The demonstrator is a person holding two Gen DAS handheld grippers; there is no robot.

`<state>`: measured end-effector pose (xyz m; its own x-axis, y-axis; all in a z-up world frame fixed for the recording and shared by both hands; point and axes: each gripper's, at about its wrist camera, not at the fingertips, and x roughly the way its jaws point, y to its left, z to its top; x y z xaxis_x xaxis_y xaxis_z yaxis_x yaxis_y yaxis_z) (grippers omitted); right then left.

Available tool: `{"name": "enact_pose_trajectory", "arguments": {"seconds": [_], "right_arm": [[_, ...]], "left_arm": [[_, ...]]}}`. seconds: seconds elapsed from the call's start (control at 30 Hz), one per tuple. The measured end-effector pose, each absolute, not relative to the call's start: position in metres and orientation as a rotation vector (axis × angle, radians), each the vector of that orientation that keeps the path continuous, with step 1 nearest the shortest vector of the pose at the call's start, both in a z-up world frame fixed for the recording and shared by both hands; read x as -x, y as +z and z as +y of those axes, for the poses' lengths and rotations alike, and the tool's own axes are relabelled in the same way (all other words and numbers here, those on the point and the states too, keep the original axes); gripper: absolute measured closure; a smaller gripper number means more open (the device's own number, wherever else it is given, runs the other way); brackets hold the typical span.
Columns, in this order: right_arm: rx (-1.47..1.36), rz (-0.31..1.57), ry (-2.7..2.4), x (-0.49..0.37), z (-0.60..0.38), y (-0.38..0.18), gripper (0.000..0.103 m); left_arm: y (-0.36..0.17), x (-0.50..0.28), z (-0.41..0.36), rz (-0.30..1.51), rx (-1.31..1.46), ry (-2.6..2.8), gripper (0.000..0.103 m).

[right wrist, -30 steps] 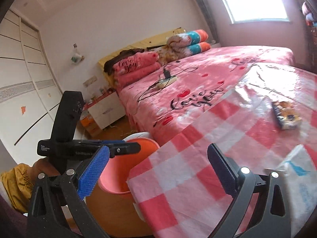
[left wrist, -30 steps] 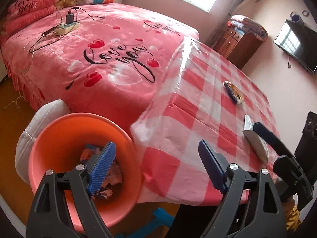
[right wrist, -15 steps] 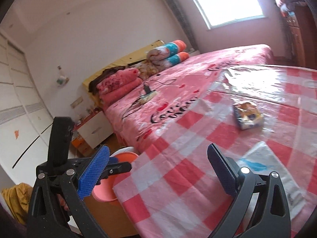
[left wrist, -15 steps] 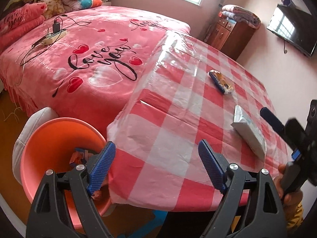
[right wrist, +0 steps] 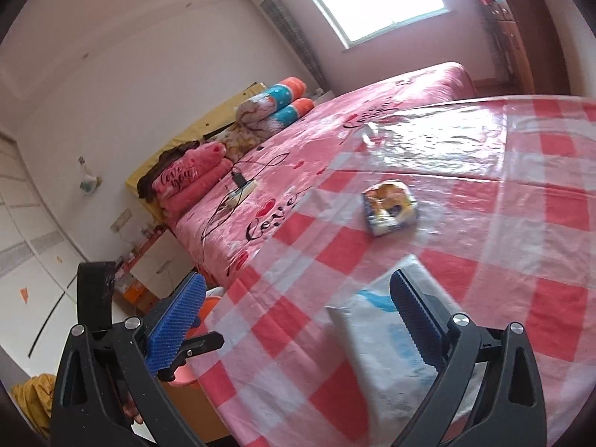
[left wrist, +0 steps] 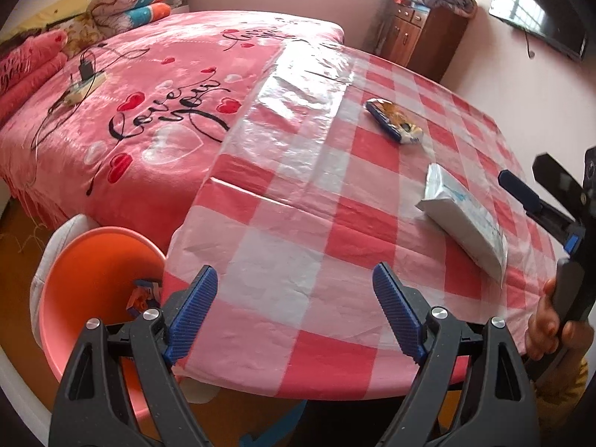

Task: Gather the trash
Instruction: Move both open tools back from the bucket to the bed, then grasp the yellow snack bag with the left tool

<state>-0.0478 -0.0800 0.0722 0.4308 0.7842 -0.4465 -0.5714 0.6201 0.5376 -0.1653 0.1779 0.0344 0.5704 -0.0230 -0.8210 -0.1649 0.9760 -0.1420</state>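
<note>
Two wrappers, white packet (right wrist: 387, 342) and snack packet (right wrist: 390, 208), are being approached; both grippers, left (left wrist: 294, 320) and right (right wrist: 298, 324), are being held apart, empty; closing on the white packet is being called for.

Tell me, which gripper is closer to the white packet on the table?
Right. The right gripper hangs just over the white packet, one finger above it. The left gripper is back at the table's near edge, by the orange bin.

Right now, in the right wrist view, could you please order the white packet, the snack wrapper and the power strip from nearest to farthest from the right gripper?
1. White packet, just ahead on the table, partly under the right gripper.
2. Snack wrapper, mid-table.
3. Power strip, on the bed.
</note>
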Motion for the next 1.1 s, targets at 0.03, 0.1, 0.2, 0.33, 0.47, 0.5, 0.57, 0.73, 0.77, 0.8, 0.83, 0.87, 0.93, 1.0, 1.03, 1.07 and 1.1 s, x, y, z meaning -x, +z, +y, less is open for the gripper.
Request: {"name": "enact_pose_trajectory", "arguments": {"seconds": [0.03, 0.1, 0.2, 0.33, 0.47, 0.5, 0.57, 0.73, 0.77, 0.8, 0.83, 0.87, 0.93, 1.0, 1.03, 1.07, 1.1], "right_arm": [[-0.334, 0.736, 0.852, 0.045, -0.086, 0.071, 0.005], [-0.342, 0.754, 0.841, 0.041, -0.094, 0.07, 0.005], [-0.37, 0.797, 0.83, 0.033, -0.108, 0.064, 0.005], [-0.376, 0.834, 0.823, 0.025, -0.122, 0.058, 0.005], [-0.321, 0.848, 0.81, 0.021, -0.125, 0.052, 0.005], [-0.31, 0.855, 0.813, 0.021, -0.124, 0.051, 0.005], [-0.271, 0.879, 0.811, 0.02, -0.12, 0.046, 0.005], [-0.138, 0.893, 0.812, 0.024, -0.102, 0.043, 0.005], [-0.117, 0.888, 0.81, 0.025, -0.099, 0.045, 0.005], [-0.097, 0.883, 0.809, 0.026, -0.097, 0.045, 0.005], [-0.079, 0.88, 0.81, 0.026, -0.095, 0.046, 0.005], [-0.053, 0.879, 0.807, 0.027, -0.092, 0.046, 0.005], [0.001, 0.882, 0.789, 0.027, -0.086, 0.044, 0.005], [0.064, 0.887, 0.769, 0.029, -0.08, 0.04, 0.005], [0.089, 0.887, 0.764, 0.031, -0.078, 0.037, 0.005], [0.103, 0.888, 0.763, 0.031, -0.077, 0.036, 0.005], [0.119, 0.887, 0.762, 0.032, -0.075, 0.035, 0.005]], "left_arm": [[0.035, 0.165, 0.175, 0.964, 0.203, 0.081, 0.017], [0.036, 0.163, 0.168, 0.97, 0.192, 0.074, 0.017], [0.038, 0.162, 0.161, 0.976, 0.188, 0.065, 0.017], [0.039, 0.159, 0.152, 0.989, 0.176, 0.071, 0.017], [0.039, 0.157, 0.146, 1.0, 0.175, 0.079, 0.017], [0.039, 0.157, 0.145, 1.003, 0.175, 0.082, 0.017], [0.037, 0.157, 0.143, 1.015, 0.185, 0.086, 0.017], [0.036, 0.156, 0.145, 1.027, 0.23, 0.108, 0.017], [0.037, 0.155, 0.146, 1.027, 0.245, 0.112, 0.017], [0.037, 0.154, 0.147, 1.027, 0.256, 0.115, 0.017], [0.038, 0.153, 0.149, 1.026, 0.273, 0.12, 0.017], [0.038, 0.152, 0.149, 1.027, 0.29, 0.125, 0.017], [0.039, 0.149, 0.152, 1.029, 0.321, 0.133, 0.017], [0.04, 0.145, 0.152, 1.027, 0.34, 0.14, 0.017], [0.04, 0.142, 0.151, 1.026, 0.348, 0.144, 0.017], [0.04, 0.139, 0.151, 1.028, 0.355, 0.147, 0.017], [0.04, 0.136, 0.15, 1.029, 0.363, 0.147, 0.017]]}}
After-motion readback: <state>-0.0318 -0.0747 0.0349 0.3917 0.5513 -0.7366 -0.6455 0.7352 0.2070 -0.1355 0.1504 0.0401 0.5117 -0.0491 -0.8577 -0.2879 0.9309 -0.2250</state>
